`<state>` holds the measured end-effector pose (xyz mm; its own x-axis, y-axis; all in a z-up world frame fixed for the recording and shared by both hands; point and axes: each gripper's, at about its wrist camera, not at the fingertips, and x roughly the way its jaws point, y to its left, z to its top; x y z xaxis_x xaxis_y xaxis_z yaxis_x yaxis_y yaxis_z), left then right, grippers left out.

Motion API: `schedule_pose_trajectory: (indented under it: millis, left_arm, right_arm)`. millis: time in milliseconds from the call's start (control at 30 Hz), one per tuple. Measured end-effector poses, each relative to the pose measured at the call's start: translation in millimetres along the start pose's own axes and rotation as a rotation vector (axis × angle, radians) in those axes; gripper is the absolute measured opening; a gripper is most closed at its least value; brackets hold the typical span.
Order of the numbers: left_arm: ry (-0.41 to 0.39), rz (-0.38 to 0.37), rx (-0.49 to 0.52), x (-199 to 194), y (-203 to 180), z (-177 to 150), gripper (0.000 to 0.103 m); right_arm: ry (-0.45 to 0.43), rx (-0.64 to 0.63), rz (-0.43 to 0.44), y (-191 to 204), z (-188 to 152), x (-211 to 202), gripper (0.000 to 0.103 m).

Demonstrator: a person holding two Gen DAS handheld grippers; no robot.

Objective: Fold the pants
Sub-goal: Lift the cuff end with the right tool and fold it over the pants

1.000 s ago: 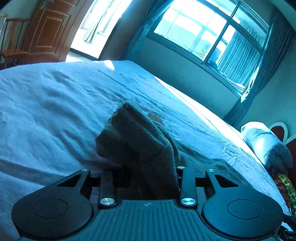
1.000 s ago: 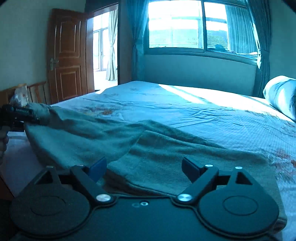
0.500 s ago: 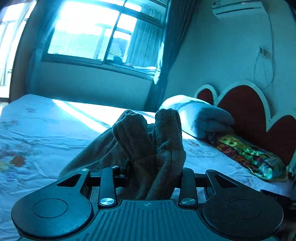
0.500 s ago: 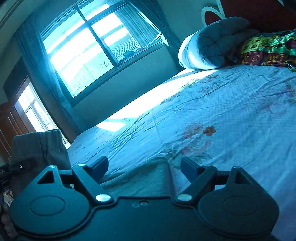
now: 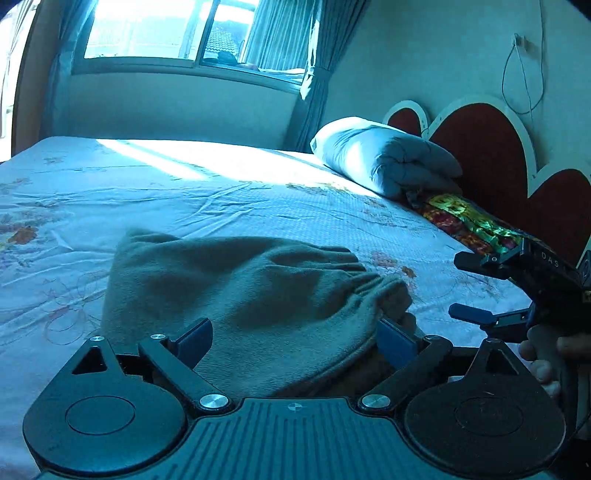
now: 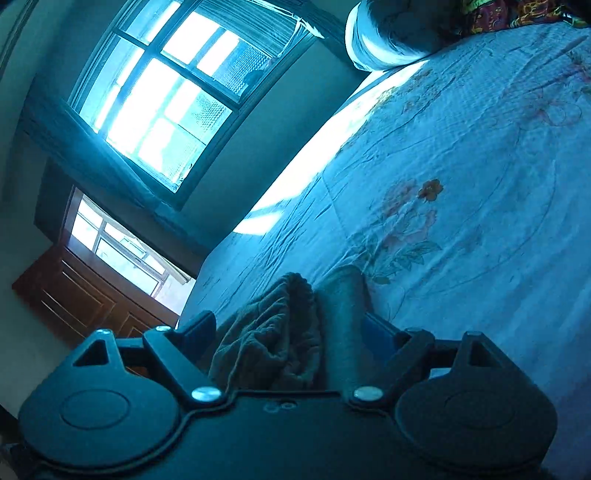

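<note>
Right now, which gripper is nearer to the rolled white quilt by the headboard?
Right. The right gripper sits past the pants toward the headboard side, closer to the quilt; the left gripper is farther back over the pants.

Blue-tinted, dim room — window (image 5: pixel 155 29) glare blown out, fisheye-bent edges.

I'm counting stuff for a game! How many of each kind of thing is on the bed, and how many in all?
Pants: 1
Rolled white quilt: 1
Colourful patterned cushion: 1
Total: 3
</note>
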<state>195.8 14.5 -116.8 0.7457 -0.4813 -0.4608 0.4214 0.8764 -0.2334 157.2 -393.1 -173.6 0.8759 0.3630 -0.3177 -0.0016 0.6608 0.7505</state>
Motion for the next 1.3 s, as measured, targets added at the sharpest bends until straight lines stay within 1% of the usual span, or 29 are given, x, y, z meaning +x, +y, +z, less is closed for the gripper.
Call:
schedule_pose_trajectory:
  millis: [100,267,300,400,433,467,500,533,567,600,633,700,767,833,900,933,967,1000,1067,1100,1133,1167,1200,1233,1300]
  left_arm:
    - [-0.002,0.029,-0.037,-20,22,-10,0.095]
    - [0.058,0.089,-0.023,-43,58,-39,0.095]
    - [0.068,0.097,-0.019,-46,62,-42,0.095]
    - [0.121,0.138,0.017,-35,63,-47,0.095]
    - [0.128,0.151,0.029,-33,63,-48,0.095]
    - [0.129,0.152,0.020,-25,60,-47,0.095]
    - [0.125,0.147,-0.003,-22,62,-47,0.095]
    - [0.111,0.141,-0.037,-21,65,-47,0.095]
    - [0.095,0.132,-0.074,-19,69,-46,0.095]
    - [0.087,0.146,-0.102,-16,71,-46,0.095]
    - [0.085,0.157,-0.116,-14,73,-45,0.095]
    - [0.050,0.141,-0.143,-14,74,-46,0.095]
    - [0.016,0.129,-0.144,-14,72,-45,0.095]
    - [0.010,0.106,-0.143,-12,71,-44,0.095]
    - [0.013,0.091,-0.122,-10,68,-44,0.095]
    - [0.025,0.102,-0.102,-7,65,-44,0.095]
    - [0.034,0.119,-0.091,-5,65,-46,0.095]
    - [0.044,0.177,-0.089,-2,65,-47,0.095]
    - [0.043,0.301,-0.135,1,75,-50,0.095]
    - [0.033,0.309,-0.172,0,82,-52,0.095]
    - [0.029,0.298,-0.198,-1,86,-53,0.095]
    - [0.032,0.302,-0.182,-1,84,-54,0.095]
    - [0.039,0.318,-0.147,1,79,-55,0.095]
    - [0.045,0.336,-0.124,3,75,-56,0.095]
    - [0.043,0.341,-0.128,4,76,-56,0.095]
  right_arm:
    - [0.066,0.062,0.016,2,-8,10,0.081]
    - [0.143,0.158,0.023,-5,-15,25,0.081]
    - [0.148,0.166,0.019,-5,-17,29,0.081]
    - [0.152,0.143,0.001,4,-19,46,0.082]
    - [0.165,0.131,-0.007,8,-20,54,0.081]
    - [0.171,0.105,-0.023,14,-20,60,0.081]
    - [0.169,0.058,-0.065,22,-21,66,0.071]
    - [0.170,-0.002,-0.084,31,-21,71,0.025]
    - [0.176,-0.030,-0.081,37,-21,73,0.023]
    - [0.177,-0.056,-0.077,46,-19,74,0.021]
    - [0.171,-0.096,-0.054,60,-16,72,0.020]
    - [0.133,-0.135,0.027,88,-6,65,0.020]
    - [0.094,-0.159,0.106,116,5,56,0.019]
    - [0.054,-0.197,0.172,140,13,45,0.019]
    - [0.018,-0.216,0.211,151,20,35,0.019]
    - [-0.002,-0.213,0.219,150,22,29,0.019]
    - [-0.021,-0.211,0.208,144,25,26,0.019]
    - [-0.028,-0.208,0.174,133,25,23,0.019]
    - [-0.018,-0.121,0.060,85,21,27,0.020]
    - [0.011,-0.074,-0.020,58,16,34,0.019]
    - [0.064,-0.018,-0.110,29,9,44,0.020]
    - [0.124,0.025,-0.173,4,-1,51,0.020]
    - [0.130,0.067,-0.159,-15,-9,51,0.021]
    - [0.107,0.098,-0.110,-25,-15,45,0.022]
    - [0.103,0.100,-0.085,-26,-15,43,0.025]
